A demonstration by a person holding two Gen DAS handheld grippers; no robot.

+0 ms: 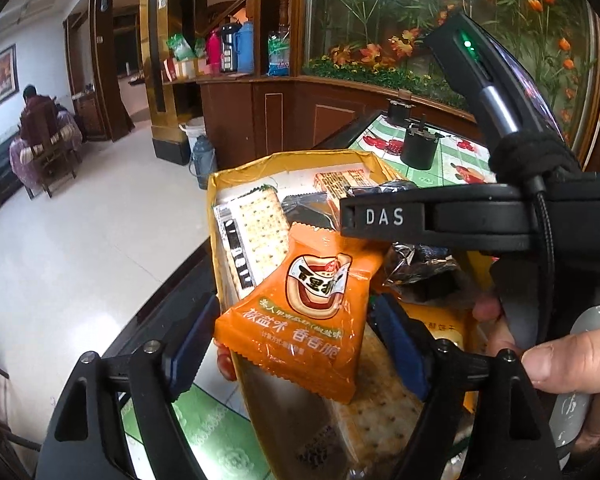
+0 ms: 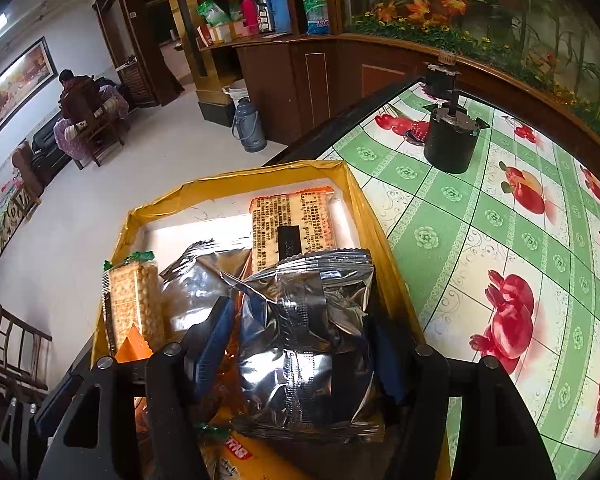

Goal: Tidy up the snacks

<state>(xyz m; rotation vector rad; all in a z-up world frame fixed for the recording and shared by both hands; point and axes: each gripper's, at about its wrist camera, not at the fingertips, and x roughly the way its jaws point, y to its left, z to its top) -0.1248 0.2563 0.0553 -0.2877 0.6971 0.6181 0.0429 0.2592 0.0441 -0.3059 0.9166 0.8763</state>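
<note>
Your left gripper (image 1: 296,320) frames the orange snack packet (image 1: 300,312), which lies tilted between its blue fingers (image 1: 190,340); they stand apart from the packet's edges, so the grip is released. That packet rests on cracker packs in the yellow box (image 1: 216,208), overlapping a clear-wrapped cracker pack (image 1: 256,232). Your right gripper (image 2: 300,344) straddles the crumpled silver foil packet (image 2: 308,340) in the same box; its left finger (image 2: 212,340) shows a gap to the foil, while the right one is mostly hidden behind it, and the hold looks released. Your own hand (image 1: 560,364) grips the right tool's handle. Beyond the box, a black cylinder (image 2: 452,140) stands upright on the green fruit-patterned tabletop (image 2: 500,240), well apart from the snacks
</note>
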